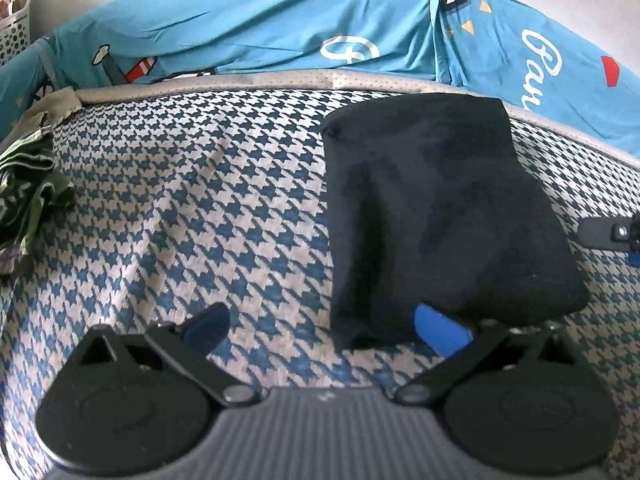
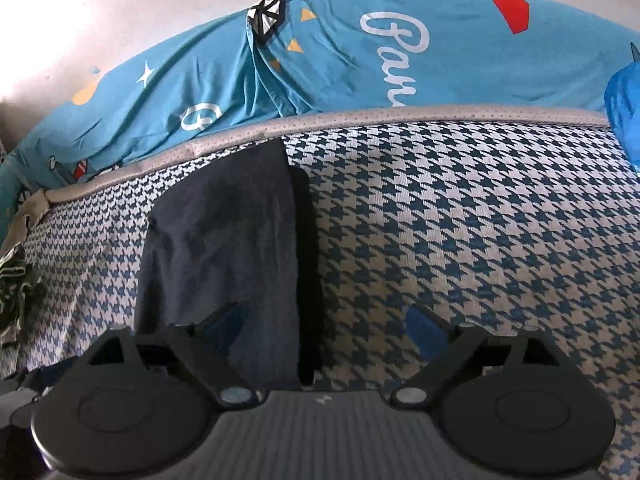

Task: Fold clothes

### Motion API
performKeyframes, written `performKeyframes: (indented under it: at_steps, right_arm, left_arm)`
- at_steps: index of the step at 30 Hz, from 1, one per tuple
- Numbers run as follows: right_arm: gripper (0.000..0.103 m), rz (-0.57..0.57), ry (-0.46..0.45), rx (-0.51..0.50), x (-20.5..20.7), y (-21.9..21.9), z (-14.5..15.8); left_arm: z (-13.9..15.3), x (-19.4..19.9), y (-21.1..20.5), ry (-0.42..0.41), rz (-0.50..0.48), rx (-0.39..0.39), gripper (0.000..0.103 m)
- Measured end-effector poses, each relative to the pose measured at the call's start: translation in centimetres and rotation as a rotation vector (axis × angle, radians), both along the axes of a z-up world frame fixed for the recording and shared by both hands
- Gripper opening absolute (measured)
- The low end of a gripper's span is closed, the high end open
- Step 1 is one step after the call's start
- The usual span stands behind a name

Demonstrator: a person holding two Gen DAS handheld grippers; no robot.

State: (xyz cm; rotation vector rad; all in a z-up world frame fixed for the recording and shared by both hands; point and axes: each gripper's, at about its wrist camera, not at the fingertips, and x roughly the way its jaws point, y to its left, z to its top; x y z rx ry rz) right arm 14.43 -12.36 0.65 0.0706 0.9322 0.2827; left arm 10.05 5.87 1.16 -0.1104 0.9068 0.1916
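Observation:
A dark folded garment [image 1: 440,208] lies flat on the blue-and-white houndstooth surface [image 1: 200,200], close to its grey far edge. My left gripper [image 1: 324,328] stands open at the garment's near left corner. Its right blue pad [image 1: 440,332] overlaps the cloth's near edge, while the left pad is over bare surface. A tip of the right gripper [image 1: 612,234] pokes in at the garment's right side. In the right wrist view the garment [image 2: 224,240] sits left of centre. My right gripper [image 2: 326,330] is open wide over the garment's near right edge, and nothing is pinched.
A crumpled blue printed sheet [image 1: 280,28] is heaped behind the grey trim. Green patterned clothes [image 1: 28,184] lie bunched at the left edge, with a white perforated basket [image 1: 16,24] beyond. A blue plastic item [image 2: 624,120] sits at the far right.

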Motion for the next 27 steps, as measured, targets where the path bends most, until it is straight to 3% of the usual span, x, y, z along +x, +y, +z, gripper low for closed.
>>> performKeyframes:
  at_steps: [8,27]
  right_arm:
    - [0.103,0.005,-0.041,-0.038,-2.4,-0.3,1.0]
    - [0.103,0.038,-0.043,-0.072,-3.5,0.7,0.2]
  left_arm:
    - [0.0,-1.2,-0.7,0.005,0.001,0.021,0.103]
    - [0.1,-2.5,-1.5,0.029,0.004,0.025,0.103]
